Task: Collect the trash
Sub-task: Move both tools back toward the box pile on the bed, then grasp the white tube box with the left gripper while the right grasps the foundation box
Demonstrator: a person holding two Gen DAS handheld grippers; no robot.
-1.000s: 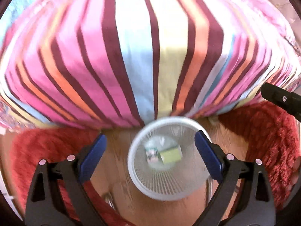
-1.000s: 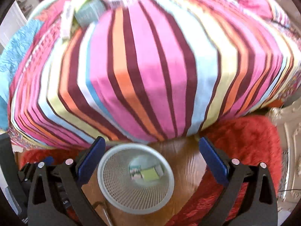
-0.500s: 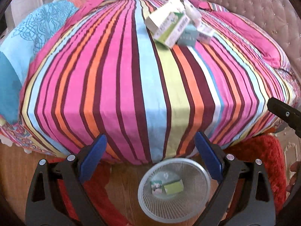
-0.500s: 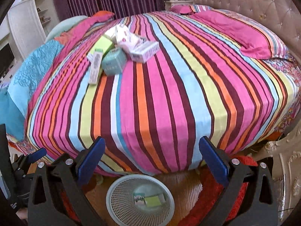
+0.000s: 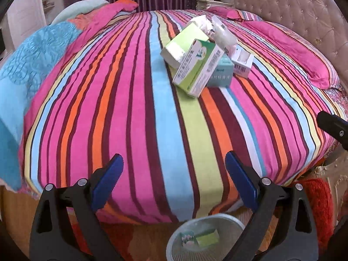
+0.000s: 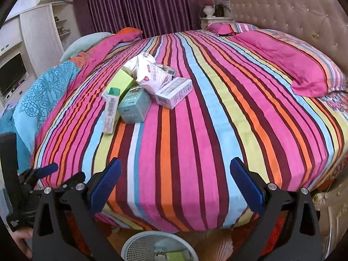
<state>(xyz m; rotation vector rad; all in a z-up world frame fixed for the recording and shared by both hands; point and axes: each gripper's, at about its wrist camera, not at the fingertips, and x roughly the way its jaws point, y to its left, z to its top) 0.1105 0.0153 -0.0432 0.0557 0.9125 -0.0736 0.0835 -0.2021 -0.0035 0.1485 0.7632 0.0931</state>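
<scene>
Both grippers empty, jaws apart, trash pile mid-bed.
L gripper & R gripper hang over striped bedspread. Green-white cardboard carton, teal box, white plastic pouch: prob. light; cartons crushable, pinch across narrow sides. White mesh wastebasket below.

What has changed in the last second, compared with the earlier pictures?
Both grippers, left and right, have lifted from above the mesh bin and now face the trash pile on the striped bed. Nothing was grasped or released. The bin's contents and the pile stayed put.
</scene>
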